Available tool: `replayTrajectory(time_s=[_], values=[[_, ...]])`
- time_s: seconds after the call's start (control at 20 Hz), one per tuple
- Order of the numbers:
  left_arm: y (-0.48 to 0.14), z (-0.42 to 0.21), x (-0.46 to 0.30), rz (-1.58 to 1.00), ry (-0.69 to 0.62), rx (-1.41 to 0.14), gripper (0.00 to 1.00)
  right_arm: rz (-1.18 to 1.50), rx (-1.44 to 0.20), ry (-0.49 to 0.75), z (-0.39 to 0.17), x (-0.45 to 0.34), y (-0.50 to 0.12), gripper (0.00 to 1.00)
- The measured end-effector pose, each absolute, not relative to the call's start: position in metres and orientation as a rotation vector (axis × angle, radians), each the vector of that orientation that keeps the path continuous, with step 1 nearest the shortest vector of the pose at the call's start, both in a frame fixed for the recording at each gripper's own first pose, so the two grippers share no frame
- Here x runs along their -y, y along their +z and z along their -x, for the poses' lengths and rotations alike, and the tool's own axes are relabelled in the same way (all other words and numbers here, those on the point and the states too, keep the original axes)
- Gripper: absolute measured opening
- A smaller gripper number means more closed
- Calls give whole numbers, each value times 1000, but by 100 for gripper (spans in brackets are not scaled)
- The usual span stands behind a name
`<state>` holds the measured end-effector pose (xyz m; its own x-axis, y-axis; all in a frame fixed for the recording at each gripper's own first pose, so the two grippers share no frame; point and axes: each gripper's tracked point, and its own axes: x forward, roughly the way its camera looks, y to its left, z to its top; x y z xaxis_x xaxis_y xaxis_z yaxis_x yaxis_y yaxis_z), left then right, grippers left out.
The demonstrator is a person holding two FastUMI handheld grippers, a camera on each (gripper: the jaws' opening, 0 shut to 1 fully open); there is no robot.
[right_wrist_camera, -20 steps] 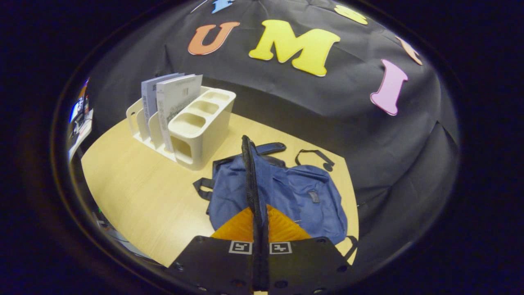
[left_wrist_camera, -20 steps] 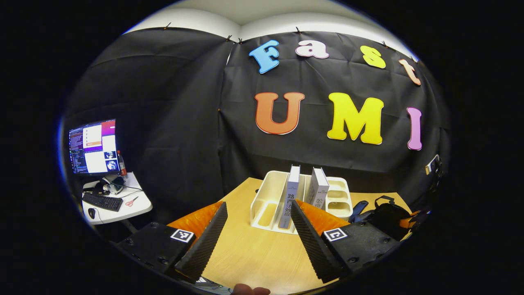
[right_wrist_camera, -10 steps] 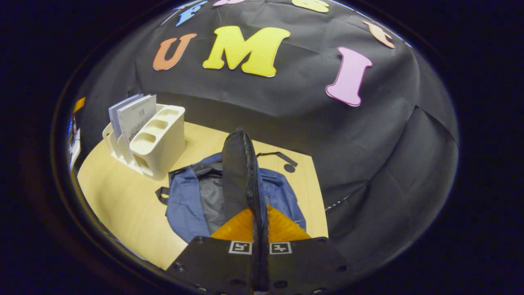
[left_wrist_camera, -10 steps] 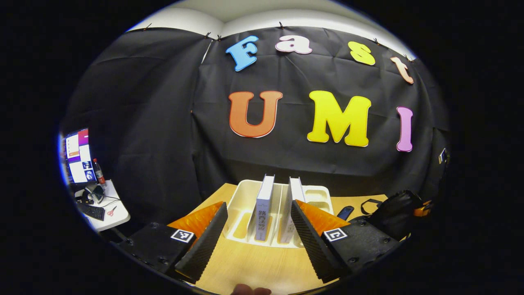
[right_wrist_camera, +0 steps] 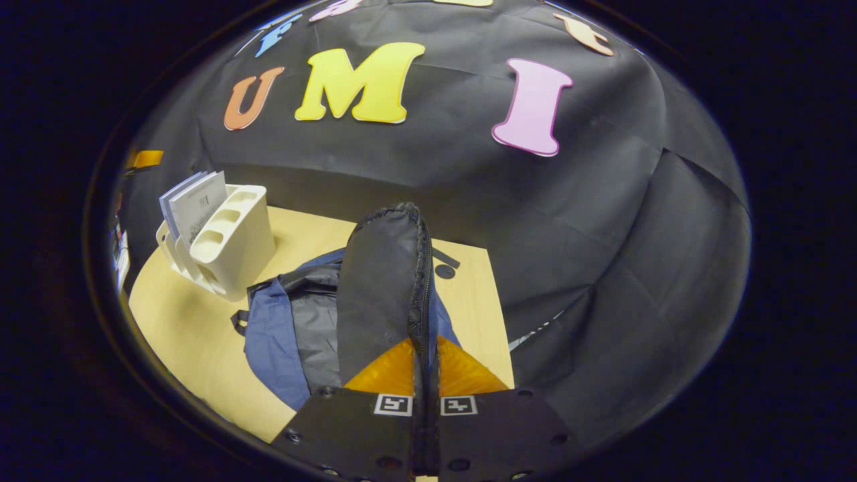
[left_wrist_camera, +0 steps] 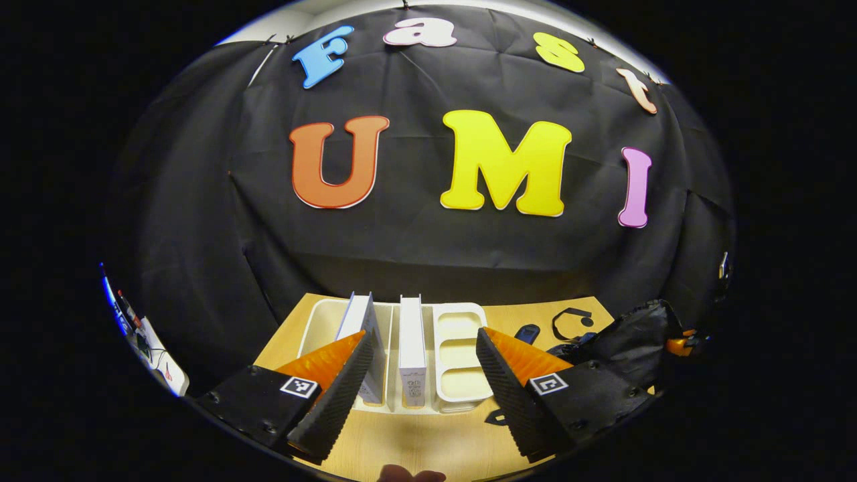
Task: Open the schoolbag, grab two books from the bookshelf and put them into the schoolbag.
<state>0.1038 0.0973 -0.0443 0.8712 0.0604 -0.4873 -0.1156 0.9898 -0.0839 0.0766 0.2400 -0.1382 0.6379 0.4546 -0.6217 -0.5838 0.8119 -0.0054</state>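
My left gripper, jaws wide, faces 2 stiff books upright in the bookshelf at 12 o'clock; I'd pinch a spine. My right gripper pinches the limp schoolbag flap open.

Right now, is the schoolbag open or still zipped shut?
Open. In the right gripper view the right hand-held gripper is shut on the schoolbag's flap, lifting it upright; the grey lining shows inside the schoolbag.

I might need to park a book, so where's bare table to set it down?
Bare table lies in front of the bookshelf, left of the schoolbag. A smaller strip runs right of the bag. Between shelf and bag it is crowded.
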Motion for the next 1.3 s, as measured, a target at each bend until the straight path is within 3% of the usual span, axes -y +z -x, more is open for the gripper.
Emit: replayTrajectory(time_s=[0.6,0.9,1.3], values=[[-102,-186,-107,127,14,-940,100,125,-662,626,-85,-234,-137,1],[-150,-183,-107,135,2,-1203,98,113,-661,626,-83,-233,-137,1],[-196,-167,-110,198,21,-1395,99,94,-675,615,-79,-234,-141,1]])
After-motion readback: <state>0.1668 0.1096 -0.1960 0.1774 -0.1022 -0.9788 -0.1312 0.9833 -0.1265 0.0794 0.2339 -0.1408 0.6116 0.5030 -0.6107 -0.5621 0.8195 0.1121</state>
